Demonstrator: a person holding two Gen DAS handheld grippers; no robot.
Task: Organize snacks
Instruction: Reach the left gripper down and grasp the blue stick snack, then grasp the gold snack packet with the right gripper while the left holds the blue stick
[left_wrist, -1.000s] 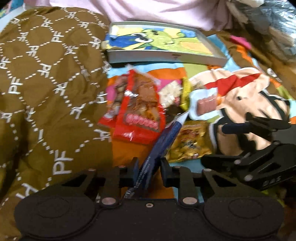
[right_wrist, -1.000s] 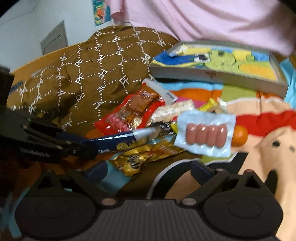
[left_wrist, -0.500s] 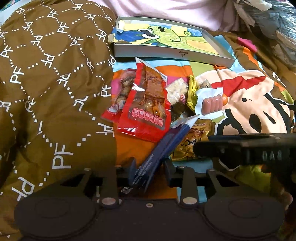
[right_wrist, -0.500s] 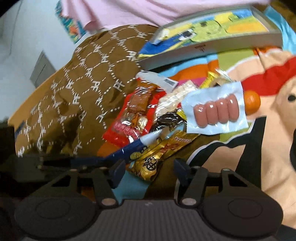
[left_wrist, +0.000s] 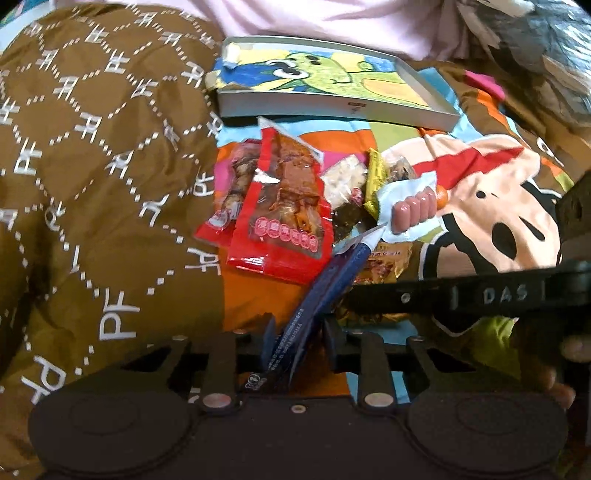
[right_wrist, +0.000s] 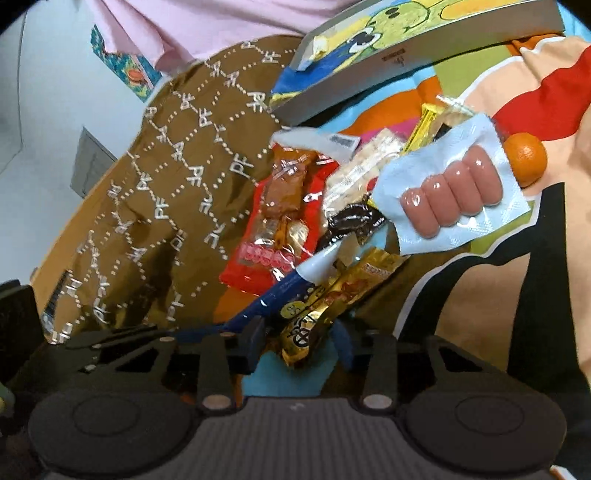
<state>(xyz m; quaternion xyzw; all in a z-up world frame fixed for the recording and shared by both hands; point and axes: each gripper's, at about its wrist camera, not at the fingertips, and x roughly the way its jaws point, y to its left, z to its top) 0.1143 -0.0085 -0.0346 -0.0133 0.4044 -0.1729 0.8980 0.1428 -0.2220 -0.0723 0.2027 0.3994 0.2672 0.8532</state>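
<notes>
A pile of snacks lies on the cartoon blanket: a red packet (left_wrist: 284, 218), a sausage pack (left_wrist: 410, 210) (right_wrist: 450, 192), a gold packet (right_wrist: 332, 295) (left_wrist: 384, 262), an orange (right_wrist: 526, 158). My left gripper (left_wrist: 297, 341) is shut on a long blue packet (left_wrist: 332, 280), which points toward the pile. My right gripper (right_wrist: 299, 338) has its jaws around the near end of the gold packet; I cannot tell whether they touch it. The right gripper's side (left_wrist: 465, 293) crosses the left wrist view.
A shallow grey tray (left_wrist: 332, 107) with a cartoon picture inside lies beyond the pile, also in the right wrist view (right_wrist: 406, 62). A brown patterned quilt (left_wrist: 92, 177) is bunched to the left. A person in pink sits behind the tray.
My right gripper has moved in to the gold packet and its jaws have narrowed around it. The left gripper keeps hold of the blue packet and has barely moved.
</notes>
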